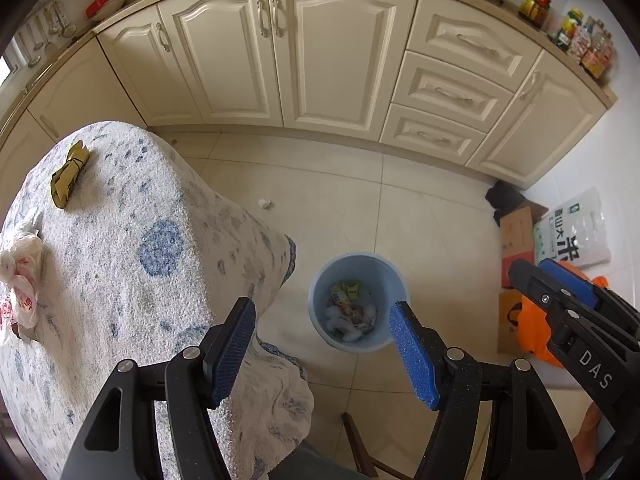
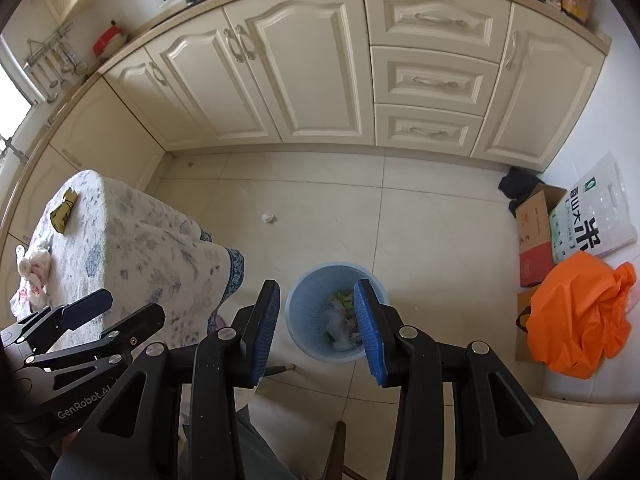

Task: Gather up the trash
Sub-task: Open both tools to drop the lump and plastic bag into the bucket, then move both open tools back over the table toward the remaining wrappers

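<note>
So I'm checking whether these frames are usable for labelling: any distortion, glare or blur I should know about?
Left wrist view: strong fisheye bends the cabinets; dark corners; the window at the left edge is blown out; the blue bin is sharp. Right wrist view: same curvature, overexposed window, the small white scrap on the floor still readable.

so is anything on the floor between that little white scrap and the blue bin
Nothing visible: only bare tile lies between the white scrap and the blue bin. The draped tablecloth hangs off to one side of that path.
</note>
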Tool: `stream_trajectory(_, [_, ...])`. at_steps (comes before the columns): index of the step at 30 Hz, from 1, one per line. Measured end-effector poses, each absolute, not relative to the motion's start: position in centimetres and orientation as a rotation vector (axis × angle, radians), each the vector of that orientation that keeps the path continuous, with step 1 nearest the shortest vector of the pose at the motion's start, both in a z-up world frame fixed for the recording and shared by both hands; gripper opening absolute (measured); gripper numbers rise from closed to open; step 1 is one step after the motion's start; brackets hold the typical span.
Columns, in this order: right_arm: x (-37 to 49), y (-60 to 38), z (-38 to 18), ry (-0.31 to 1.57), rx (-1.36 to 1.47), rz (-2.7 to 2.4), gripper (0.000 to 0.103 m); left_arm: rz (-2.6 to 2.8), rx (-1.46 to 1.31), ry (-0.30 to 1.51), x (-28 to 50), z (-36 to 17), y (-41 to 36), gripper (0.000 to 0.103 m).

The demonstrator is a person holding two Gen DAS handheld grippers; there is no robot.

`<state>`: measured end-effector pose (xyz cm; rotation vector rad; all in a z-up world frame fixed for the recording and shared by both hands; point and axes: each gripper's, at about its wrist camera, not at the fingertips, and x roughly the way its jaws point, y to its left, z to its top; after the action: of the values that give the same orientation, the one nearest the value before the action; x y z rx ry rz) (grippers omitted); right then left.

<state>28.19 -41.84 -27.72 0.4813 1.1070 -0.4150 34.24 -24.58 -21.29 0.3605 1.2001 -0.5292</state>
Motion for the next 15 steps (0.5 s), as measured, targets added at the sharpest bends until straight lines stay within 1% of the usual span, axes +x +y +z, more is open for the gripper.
stream_trajectory(12, [27.1, -41.6, -27.4, 1.119, 0.474, -0.421, 0.040, -0.533, 0.363, 1.196, 33.2, -20.7, -24.7, 0.066])
stream_trajectory(13, [27.0, -41.5, -27.4, 1.123, 0.471, -0.421, 0.043, -0.533, 0.361, 1.195, 33.0, -20.6, -24.6, 0.066])
stream_trajectory(15, [26.9, -41.3, -27.4, 1.130, 0.468, -0.424, 0.052, -0.529, 0.357, 1.193, 32.7, -20.4, -24.3, 0.066])
